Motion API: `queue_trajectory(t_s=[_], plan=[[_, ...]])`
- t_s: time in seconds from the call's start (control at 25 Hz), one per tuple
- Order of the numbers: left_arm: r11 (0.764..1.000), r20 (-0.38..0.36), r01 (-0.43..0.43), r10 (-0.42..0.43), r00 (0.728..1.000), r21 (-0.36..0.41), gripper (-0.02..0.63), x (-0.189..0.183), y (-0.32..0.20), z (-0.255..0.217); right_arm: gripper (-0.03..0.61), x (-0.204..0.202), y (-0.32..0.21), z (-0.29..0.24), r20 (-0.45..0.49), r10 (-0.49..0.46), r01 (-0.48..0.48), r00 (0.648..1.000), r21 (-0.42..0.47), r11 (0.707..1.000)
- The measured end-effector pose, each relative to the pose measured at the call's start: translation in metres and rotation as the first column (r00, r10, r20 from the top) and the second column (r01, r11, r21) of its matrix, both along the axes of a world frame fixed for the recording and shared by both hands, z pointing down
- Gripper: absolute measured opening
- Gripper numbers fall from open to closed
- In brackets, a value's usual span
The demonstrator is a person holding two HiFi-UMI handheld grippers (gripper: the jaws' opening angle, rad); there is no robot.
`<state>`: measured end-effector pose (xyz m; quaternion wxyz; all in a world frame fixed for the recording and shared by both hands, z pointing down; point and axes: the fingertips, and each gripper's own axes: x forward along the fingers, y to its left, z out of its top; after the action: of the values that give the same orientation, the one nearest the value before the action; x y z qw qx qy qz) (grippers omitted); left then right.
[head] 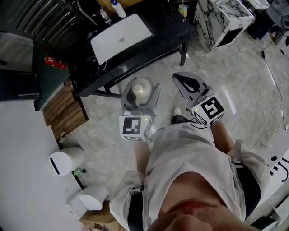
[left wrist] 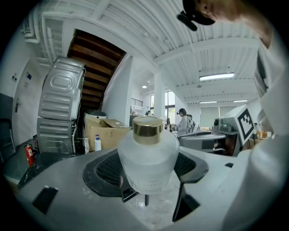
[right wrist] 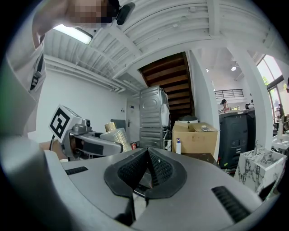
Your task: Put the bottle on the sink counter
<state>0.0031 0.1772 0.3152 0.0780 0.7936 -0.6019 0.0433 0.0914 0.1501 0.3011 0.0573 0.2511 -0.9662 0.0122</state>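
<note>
Frosted white glass makes up the bottle (left wrist: pixel 148 158), and it has a shiny gold cap (left wrist: pixel 147 127). The left gripper (head: pixel 141 92) is clamped on it, with one black jaw pressing on each side of its round body. The glass is cloudy, so I cannot tell what is inside. The bottle is held up in the air over the grey stone floor (head: pixel 235 76), just in front of the person (head: pixel 189 171). It is not on the sink counter (head: pixel 169 31) yet. That black counter is well apart from it, at the top of the head view. A white sink (head: pixel 121 38) is set into the counter. Near the back edge of the counter stands a small white bottle with a blue top (head: pixel 118 8). The right gripper (head: pixel 186 82) is near the left one, on its right side, and its two jaws are pressed tight against each other. To the right of the counter is a white box with black marble lines (head: pixel 221 18), and one side of it is open and dark. In the left gripper view a brown cardboard box (left wrist: pixel 106 131) sits behind the counter with its flaps open, but I cannot see what it holds. Two grey metal machines (left wrist: pixel 58 106) are stacked next to it.
</note>
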Motion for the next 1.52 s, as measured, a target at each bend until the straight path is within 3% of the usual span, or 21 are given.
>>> queue_trajectory(t_s=[0.32,0.68,1.52], plan=[[1.0,0.017,0.017,-0.017,1.0,-0.007,0.328,0.012,-0.027,-0.002,-0.003,0.006,-0.025,0.006,0.013,-0.04,0.04,0.999,-0.018,0.999],[0.998,0.024,0.044,-0.044,0.999,-0.037,0.328,0.002,-0.041,0.002,-0.003,-0.007,-0.041,0.013,0.023,-0.069,0.07,0.997,-0.051,0.996],[0.995,-0.013,-0.096,0.095,0.995,-0.04,0.328,-0.042,-0.138,0.019,-0.003,-0.049,-0.127,0.025,-0.03,0.072,-0.073,0.997,-0.058,0.996]])
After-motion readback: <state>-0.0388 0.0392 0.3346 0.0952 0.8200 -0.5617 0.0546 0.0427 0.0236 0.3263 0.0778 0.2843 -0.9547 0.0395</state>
